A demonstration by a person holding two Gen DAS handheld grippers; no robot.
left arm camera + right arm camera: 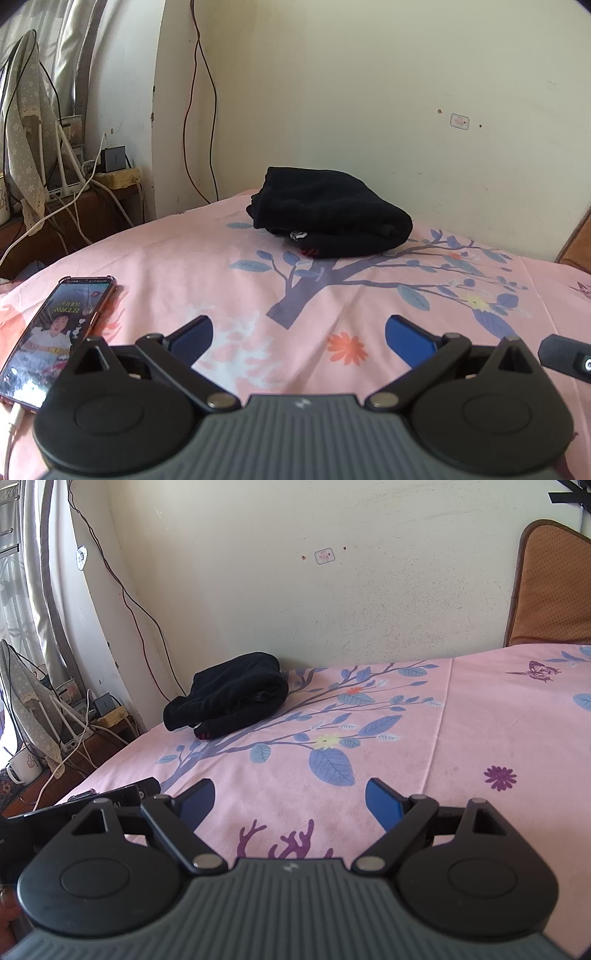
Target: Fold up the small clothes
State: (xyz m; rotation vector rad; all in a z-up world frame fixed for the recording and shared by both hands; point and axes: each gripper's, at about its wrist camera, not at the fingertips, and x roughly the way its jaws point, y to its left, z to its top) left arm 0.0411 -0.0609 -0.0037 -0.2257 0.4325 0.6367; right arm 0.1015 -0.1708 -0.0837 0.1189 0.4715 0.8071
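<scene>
A black garment [328, 214] lies folded in a thick bundle on the pink floral bedsheet [207, 266], near the wall. It also shows in the right wrist view [232, 698], at the sheet's [461, 720] far left. My left gripper [299, 332] is open and empty, low over the sheet, well short of the bundle. My right gripper [290, 801] is open and empty too, low over the sheet, nearer me and to the right of the bundle. The right gripper's body shows at the left view's right edge [565, 360].
A phone [55, 332] with a lit screen lies on the sheet at my left, cable plugged in. A side table with cables, a router and a power strip [114, 177] stands left of the bed. A brown headboard cushion [554, 590] stands at the right. The wall runs behind.
</scene>
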